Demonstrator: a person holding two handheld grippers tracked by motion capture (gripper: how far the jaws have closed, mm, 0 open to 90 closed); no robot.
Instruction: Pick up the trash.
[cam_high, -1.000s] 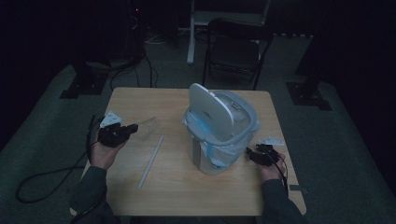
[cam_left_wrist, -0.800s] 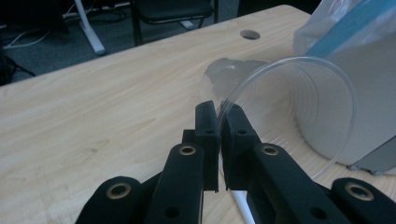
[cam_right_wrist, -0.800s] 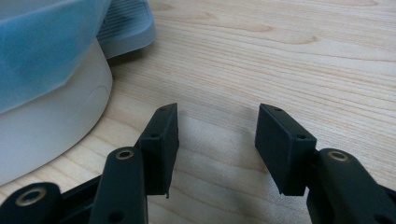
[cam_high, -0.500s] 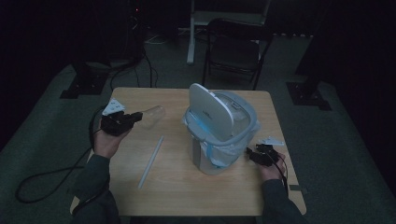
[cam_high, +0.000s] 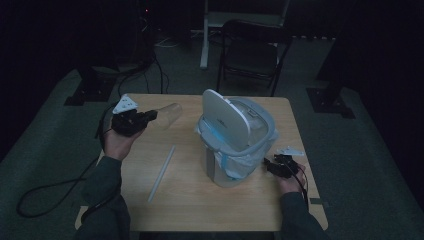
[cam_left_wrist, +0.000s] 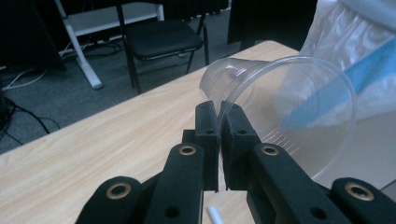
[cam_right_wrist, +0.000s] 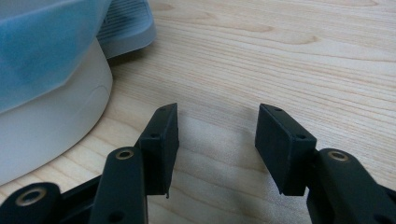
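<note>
The left claw (cam_left_wrist: 218, 114) is clamped on the rim of a clear plastic cup (cam_left_wrist: 280, 112), one jaw inside the wall and one outside. The cup lies tilted on its side in the grip, mouth toward the camera, held above the bench (cam_high: 195, 200) to the left of the lined bin (cam_high: 237, 145), apart from it. The bin's white lid (cam_high: 225, 119) stands raised, and its mouth looks open toward the right.

The right claw (cam_right_wrist: 217, 142) sits low over the bench just beside the bin's base, jaws wide and holding nothing.

Judgement: the step in hand appears to be carrying the cup to the bin. The thin wall will flex, so the grip should stay firm but not tighten further. The cup should pass over the liner's edge and clear the upright lid before release. The right claw could steady the bin if it shifts.

Limits of observation: the high view is dim, and the cup (cam_high: 167, 116) shows there as a faint outline. The bin's interior cannot be seen. A long pale stick (cam_high: 161, 172) lies on the bench; its nature is uncertain, possibly a straw. The cup's base is blurred against the liner (cam_left_wrist: 345, 56).
</note>
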